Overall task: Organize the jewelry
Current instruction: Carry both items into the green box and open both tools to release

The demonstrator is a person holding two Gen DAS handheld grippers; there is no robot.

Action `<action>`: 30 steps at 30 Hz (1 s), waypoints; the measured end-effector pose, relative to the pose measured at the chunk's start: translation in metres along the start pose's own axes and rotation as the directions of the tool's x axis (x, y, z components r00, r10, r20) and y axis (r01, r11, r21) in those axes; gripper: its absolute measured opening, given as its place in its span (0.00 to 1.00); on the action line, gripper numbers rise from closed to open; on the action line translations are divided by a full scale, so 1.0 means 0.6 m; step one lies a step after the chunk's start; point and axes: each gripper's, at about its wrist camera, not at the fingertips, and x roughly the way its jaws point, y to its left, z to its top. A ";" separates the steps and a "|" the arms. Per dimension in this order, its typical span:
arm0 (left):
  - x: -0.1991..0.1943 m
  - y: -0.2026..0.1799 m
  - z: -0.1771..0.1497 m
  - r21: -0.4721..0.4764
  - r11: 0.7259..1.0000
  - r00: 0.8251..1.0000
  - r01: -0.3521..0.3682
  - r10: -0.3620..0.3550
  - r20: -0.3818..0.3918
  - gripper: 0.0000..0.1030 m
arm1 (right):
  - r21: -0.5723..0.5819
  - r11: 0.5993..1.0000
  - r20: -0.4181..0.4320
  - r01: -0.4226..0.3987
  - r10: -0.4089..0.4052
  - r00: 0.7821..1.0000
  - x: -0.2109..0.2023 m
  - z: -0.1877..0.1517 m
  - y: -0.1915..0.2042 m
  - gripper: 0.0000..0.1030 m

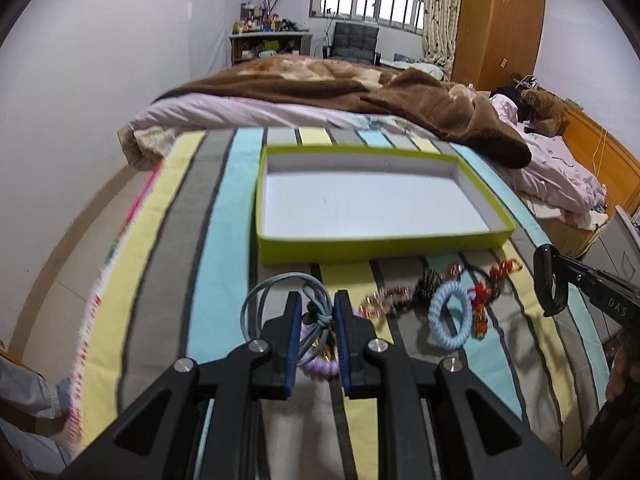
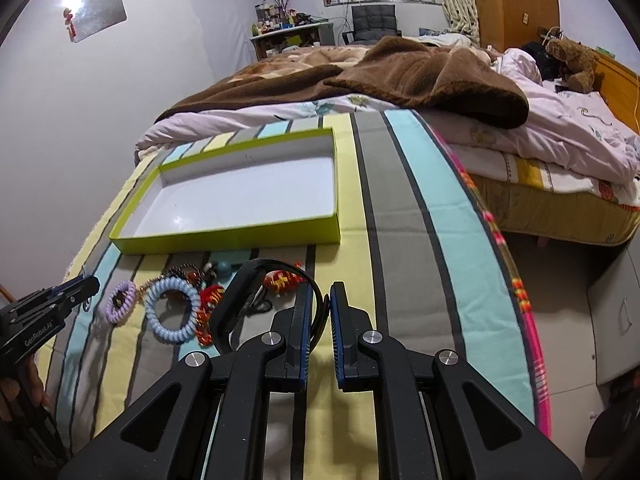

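Observation:
A green box lid with a white inside point(image 1: 372, 204) lies on the striped cloth; it also shows in the right wrist view point(image 2: 240, 196). My left gripper point(image 1: 317, 304) is shut on a grey-blue knotted hair tie point(image 1: 280, 284), held just above a lilac coil band point(image 1: 320, 366). My right gripper point(image 2: 319, 308) is shut on a black bracelet band point(image 2: 236, 304); it shows at the right edge of the left wrist view point(image 1: 550, 284). A light blue coil hair tie point(image 1: 446, 314) point(image 2: 172, 312), red knotted charms point(image 2: 280, 280) and a beaded bracelet point(image 1: 384, 300) lie in front of the lid.
The striped cloth point(image 2: 420, 208) covers a low surface whose right edge drops to a tiled floor point(image 2: 568, 280). A bed with a brown blanket point(image 1: 360, 92) lies behind the lid. A teddy bear point(image 2: 572, 60) sits at the far right.

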 end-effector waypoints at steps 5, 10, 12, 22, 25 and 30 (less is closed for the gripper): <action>-0.010 0.013 0.048 -0.002 1.000 0.999 0.010 -0.010 0.043 0.16 | -0.014 1.000 0.028 -0.009 0.009 1.000 -0.011 0.039 0.006 0.09; 0.003 0.024 0.096 0.006 1.000 0.998 0.001 -0.002 0.061 0.16 | -0.037 0.999 0.024 -0.020 0.021 0.999 0.005 0.088 0.013 0.09; 0.012 0.027 0.114 0.005 1.000 0.997 -0.004 0.004 0.072 0.17 | -0.043 0.999 0.015 -0.021 0.022 1.000 0.017 0.104 0.014 0.09; 0.107 0.032 0.179 -0.007 0.999 0.999 0.036 -0.035 0.039 0.16 | -0.065 0.998 -0.044 -0.004 0.001 0.999 0.120 0.179 0.021 0.09; 0.137 0.025 0.187 0.004 0.999 0.999 0.046 -0.046 0.020 0.17 | -0.068 0.998 -0.065 -0.003 -0.001 0.998 0.150 0.190 0.020 0.09; 0.183 0.021 0.195 0.002 0.998 0.998 0.056 -0.056 -0.013 0.16 | -0.076 0.997 -0.100 0.001 -0.008 0.995 0.199 0.206 0.017 0.09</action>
